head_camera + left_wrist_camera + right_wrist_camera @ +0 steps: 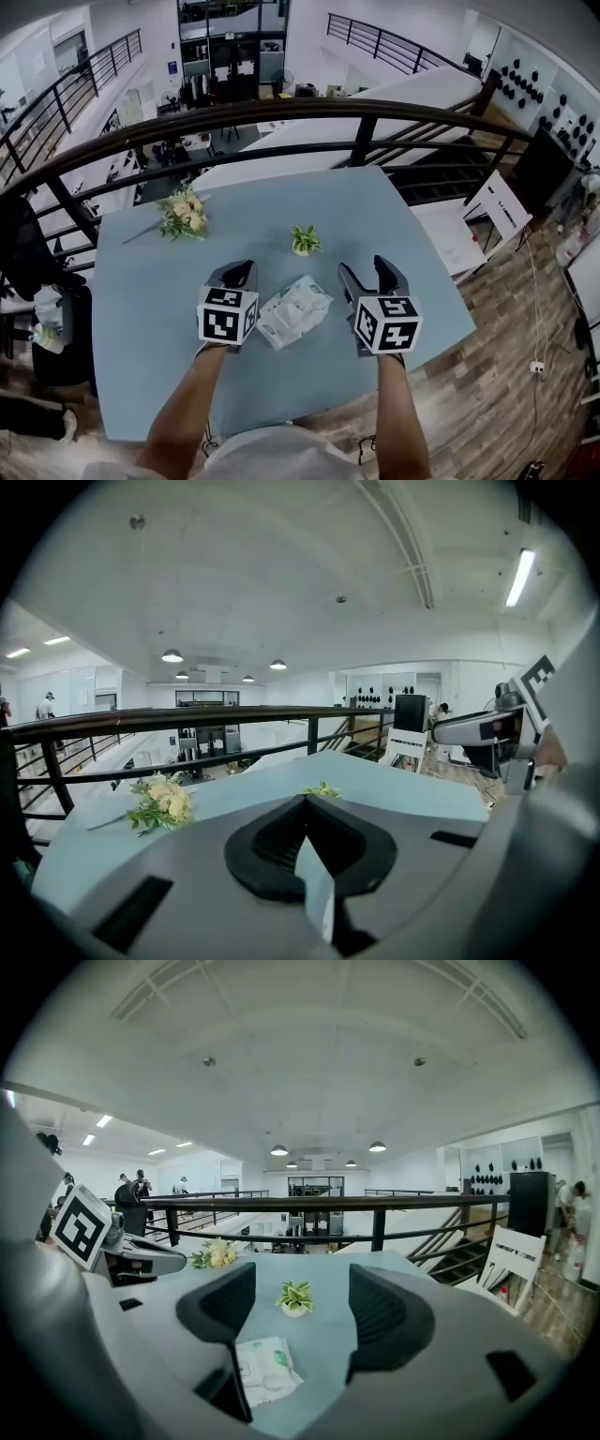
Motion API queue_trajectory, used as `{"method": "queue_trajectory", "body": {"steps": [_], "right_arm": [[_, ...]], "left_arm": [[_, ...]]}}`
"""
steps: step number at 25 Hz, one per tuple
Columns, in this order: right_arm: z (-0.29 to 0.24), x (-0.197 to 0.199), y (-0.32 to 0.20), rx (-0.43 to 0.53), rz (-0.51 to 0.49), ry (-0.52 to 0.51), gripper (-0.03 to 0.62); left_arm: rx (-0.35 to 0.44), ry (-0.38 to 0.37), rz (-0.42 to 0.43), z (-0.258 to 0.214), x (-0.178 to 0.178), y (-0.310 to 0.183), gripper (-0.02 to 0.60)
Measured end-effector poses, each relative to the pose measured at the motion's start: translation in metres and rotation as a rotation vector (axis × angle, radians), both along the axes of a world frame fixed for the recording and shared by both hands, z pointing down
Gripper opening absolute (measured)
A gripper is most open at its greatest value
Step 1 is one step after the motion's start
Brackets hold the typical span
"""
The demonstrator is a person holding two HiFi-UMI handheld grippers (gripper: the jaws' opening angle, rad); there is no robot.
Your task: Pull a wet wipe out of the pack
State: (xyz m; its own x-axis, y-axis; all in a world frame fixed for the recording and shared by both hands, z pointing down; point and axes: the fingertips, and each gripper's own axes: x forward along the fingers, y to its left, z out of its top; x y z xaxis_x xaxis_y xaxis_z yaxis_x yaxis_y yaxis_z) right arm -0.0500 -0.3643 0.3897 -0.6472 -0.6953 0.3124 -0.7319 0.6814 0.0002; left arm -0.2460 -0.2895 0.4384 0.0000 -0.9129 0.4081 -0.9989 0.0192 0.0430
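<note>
Head view: wipe pack [293, 312] lies flat on the blue table [141, 300], between the left gripper [246, 269] and right gripper [367, 270], touching neither. There is bare table all round, with a small plant [305, 241] and flowers [185, 214] farther back near the railing [281, 114].

Left gripper view: jaws pressed together, nothing between them. The gripper body blocks the near table.

Right gripper view: jaws wide apart. The pack sits low in the gap, nearer the left jaw, with one corner cut off by it.

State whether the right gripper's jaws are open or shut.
Open: the right gripper shows both jaws wide apart, gripping nothing.
</note>
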Motion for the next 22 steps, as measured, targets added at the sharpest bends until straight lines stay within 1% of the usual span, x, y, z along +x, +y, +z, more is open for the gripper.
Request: {"method": "queue_trajectory", "body": {"steps": [8, 16, 22], "right_arm": [[0.002, -0.025, -0.008, 0.002, -0.052, 0.004, 0.295], [-0.002, -0.039, -0.012, 0.008, -0.114, -0.003, 0.295], [-0.001, -0.046, -0.021, 0.013, -0.187, -0.012, 0.295]], "left_arm": [[0.008, -0.001, -0.035, 0.0, -0.017, -0.001, -0.006], [0.01, -0.022, -0.074, -0.004, -0.021, 0.0, -0.006], [0.009, -0.048, -0.136, -0.007, -0.024, 0.0, -0.006]]}}
